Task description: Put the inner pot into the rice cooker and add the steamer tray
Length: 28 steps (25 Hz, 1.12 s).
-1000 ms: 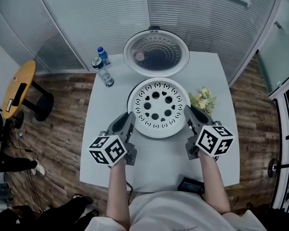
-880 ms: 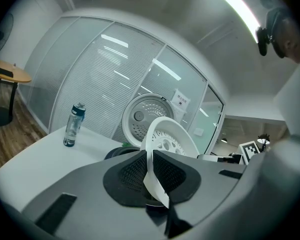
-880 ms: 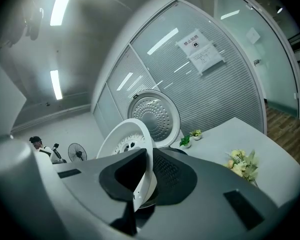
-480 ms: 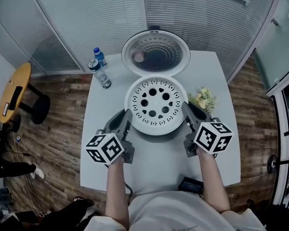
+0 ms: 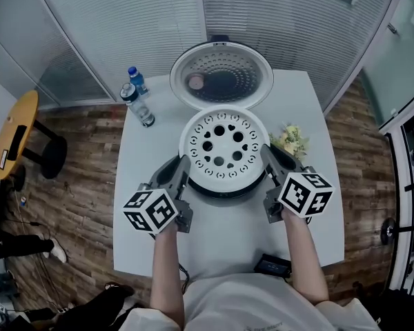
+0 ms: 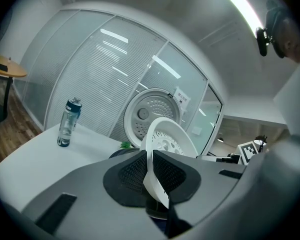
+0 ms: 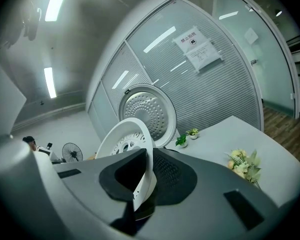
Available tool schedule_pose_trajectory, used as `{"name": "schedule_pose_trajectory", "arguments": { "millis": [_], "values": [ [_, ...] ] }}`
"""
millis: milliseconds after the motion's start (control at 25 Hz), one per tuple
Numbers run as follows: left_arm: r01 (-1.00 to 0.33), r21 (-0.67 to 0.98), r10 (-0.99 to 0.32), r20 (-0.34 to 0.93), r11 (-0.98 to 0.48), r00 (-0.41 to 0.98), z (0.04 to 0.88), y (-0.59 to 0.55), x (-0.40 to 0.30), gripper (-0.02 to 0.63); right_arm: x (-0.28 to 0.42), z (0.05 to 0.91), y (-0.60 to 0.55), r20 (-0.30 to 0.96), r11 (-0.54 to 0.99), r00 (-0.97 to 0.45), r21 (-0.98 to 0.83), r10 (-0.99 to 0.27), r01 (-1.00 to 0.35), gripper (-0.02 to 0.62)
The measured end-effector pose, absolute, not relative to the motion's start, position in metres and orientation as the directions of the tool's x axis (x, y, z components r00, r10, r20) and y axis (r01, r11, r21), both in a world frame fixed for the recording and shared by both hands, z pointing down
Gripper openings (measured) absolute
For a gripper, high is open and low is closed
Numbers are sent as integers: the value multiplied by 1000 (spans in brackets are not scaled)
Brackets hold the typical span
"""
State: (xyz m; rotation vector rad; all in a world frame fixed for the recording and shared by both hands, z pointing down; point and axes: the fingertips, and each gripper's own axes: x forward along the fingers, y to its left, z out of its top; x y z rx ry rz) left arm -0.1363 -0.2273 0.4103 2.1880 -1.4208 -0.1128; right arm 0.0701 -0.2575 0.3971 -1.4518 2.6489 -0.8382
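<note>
A white round steamer tray [image 5: 224, 150] with several holes hangs over the rice cooker body, whose dark rim [image 5: 224, 193] shows under the tray's near edge. The inner pot is hidden beneath the tray. My left gripper [image 5: 183, 169] is shut on the tray's left rim, and my right gripper [image 5: 270, 158] is shut on its right rim. In the left gripper view the tray's edge [image 6: 167, 139] stands pinched between the black pads of the left gripper [image 6: 151, 171]. The right gripper [image 7: 147, 176] clamps the tray rim [image 7: 125, 139] the same way. The cooker's open lid [image 5: 221, 74] stands behind.
Two water bottles [image 5: 136, 104] stand at the white table's [image 5: 152, 150] far left. Yellow flowers [image 5: 288, 141] lie right of the tray. A black device [image 5: 272, 264] sits at the near table edge. A yellow stool [image 5: 14, 133] stands on the wooden floor at left.
The tray and both grippers sit slightly higher in the picture, and the cooker's dark rim now shows below the tray. Both grips are unchanged.
</note>
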Motion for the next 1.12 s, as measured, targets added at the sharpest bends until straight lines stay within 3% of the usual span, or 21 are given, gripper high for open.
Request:
{"name": "schedule_pose_trajectory", "arguments": {
  "millis": [1120],
  "values": [
    [-845,455,-860,273,-279,431,441,-244,-138,43,68,428,-270,299,410,-575,-465,-761,-785,54]
  ]
}}
